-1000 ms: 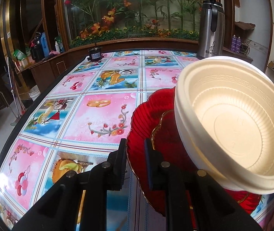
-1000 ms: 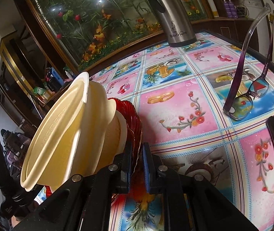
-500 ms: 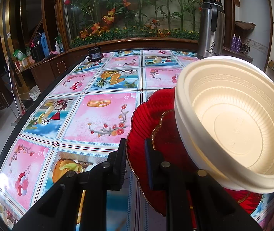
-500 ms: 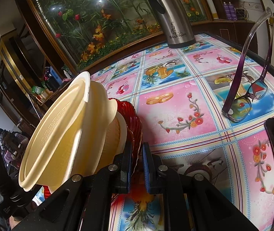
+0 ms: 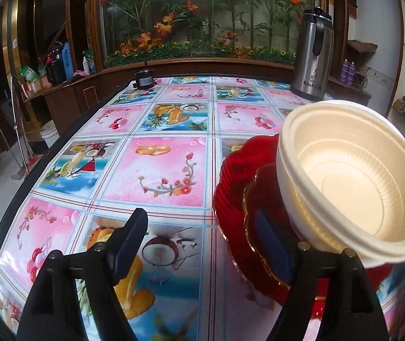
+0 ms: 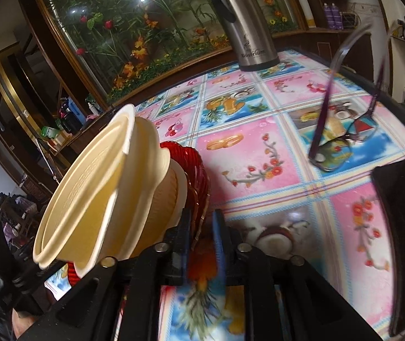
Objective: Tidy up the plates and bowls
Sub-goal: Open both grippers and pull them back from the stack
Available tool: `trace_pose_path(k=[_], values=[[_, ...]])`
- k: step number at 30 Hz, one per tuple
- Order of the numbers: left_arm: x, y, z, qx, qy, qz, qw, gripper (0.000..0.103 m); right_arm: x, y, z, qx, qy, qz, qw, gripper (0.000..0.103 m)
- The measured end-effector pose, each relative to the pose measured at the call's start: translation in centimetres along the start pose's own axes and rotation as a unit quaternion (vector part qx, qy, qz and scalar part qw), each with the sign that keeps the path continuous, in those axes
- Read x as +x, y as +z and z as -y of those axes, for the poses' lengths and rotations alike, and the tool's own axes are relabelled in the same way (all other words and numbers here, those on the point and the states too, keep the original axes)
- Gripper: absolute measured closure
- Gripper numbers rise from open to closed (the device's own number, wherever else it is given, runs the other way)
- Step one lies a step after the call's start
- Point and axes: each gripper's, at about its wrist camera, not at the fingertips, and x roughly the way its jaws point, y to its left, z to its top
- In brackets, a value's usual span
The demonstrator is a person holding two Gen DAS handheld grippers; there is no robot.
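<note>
A stack of cream bowls (image 5: 353, 187) is seen tilted steeply on its side, nested one inside another, with the innermost bowl empty and its ribbed wall and flat bottom in plain view. The stack is propped against a red plate (image 5: 239, 176) with a gold-trimmed scalloped rim, which is itself tipped up over the patterned tablecloth (image 5: 157, 170). In the right wrist view the same cream bowls (image 6: 97, 196) are shown from the side, their mouths turned to the left, with the red plate (image 6: 191, 164) pressed against their bases. The left gripper (image 5: 202, 236) has just been opening; its jaws stand wide apart, one finger over the cloth and the other in front of the plate's face, so that the plate's rim lies between them without being pressed. The right gripper (image 6: 201, 224) has also just been opening; a narrow gap is seen, with the plate's edge standing between the pads, and whether a pad still touches it cannot be told. A steel thermos jug (image 5: 311, 56) is set upright near the far edge of the table, and a pair of purple-framed glasses (image 6: 341, 142) is resting on the cloth to the right, well apart from the dishes.
</note>
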Motion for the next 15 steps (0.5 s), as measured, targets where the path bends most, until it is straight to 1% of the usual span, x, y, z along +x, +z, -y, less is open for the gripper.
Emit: trace_pose_path(k=[2, 5, 7, 8, 10, 11, 12, 13, 14, 15], values=[[-0.3, -0.1, -0.3, -0.004, -0.010, -0.008, 0.9999, 0.026, -0.5, -0.1, 0.1, -0.005, -0.007, 0.004, 1.000, 0.077], [-1.6, -0.6, -1.5, -0.024, -0.024, -0.003, 0.9994, 0.025, -1.7, -0.2, 0.5, 0.001, -0.009, 0.009, 1.000, 0.076], [-2.9, -1.1, -2.5, -0.047, -0.042, 0.011, 0.9980, 0.021, -2.5, -0.3, 0.5, -0.007, -0.016, 0.018, 1.000, 0.076], [-3.4, -1.4, -2.7, -0.053, -0.054, 0.018, 0.9970, 0.017, -3.0, -0.4, 0.4, -0.011, -0.018, 0.024, 1.000, 0.076], [-4.6, -2.2, -2.7, -0.059, -0.092, 0.039, 0.9933, 0.010, -4.0, -0.8, -0.2, -0.023, -0.016, 0.033, 0.999, 0.074], [-5.0, -2.5, -2.4, -0.055, -0.105, 0.045, 0.9919, 0.006, -4.4, -1.2, -0.5, -0.031, -0.016, 0.039, 0.999, 0.071], [-5.5, -3.0, -2.0, -0.046, -0.122, 0.051, 0.9901, 0.003, -4.9, -1.7, -0.9, -0.042, -0.018, 0.046, 0.998, 0.060], [-5.8, -3.1, -1.5, -0.037, -0.127, 0.057, 0.9895, 0.003, -5.4, -2.4, -1.4, -0.055, -0.024, 0.057, 0.997, 0.046], [-6.1, -3.2, -1.0, -0.026, -0.120, 0.063, 0.9904, 0.001, -5.8, -3.0, -1.9, -0.068, -0.033, 0.068, 0.995, 0.038], [-6.4, -3.3, -0.4, -0.011, -0.104, 0.069, 0.9922, 0.000, -5.9, -3.6, -2.3, -0.080, -0.041, 0.074, 0.993, 0.036]])
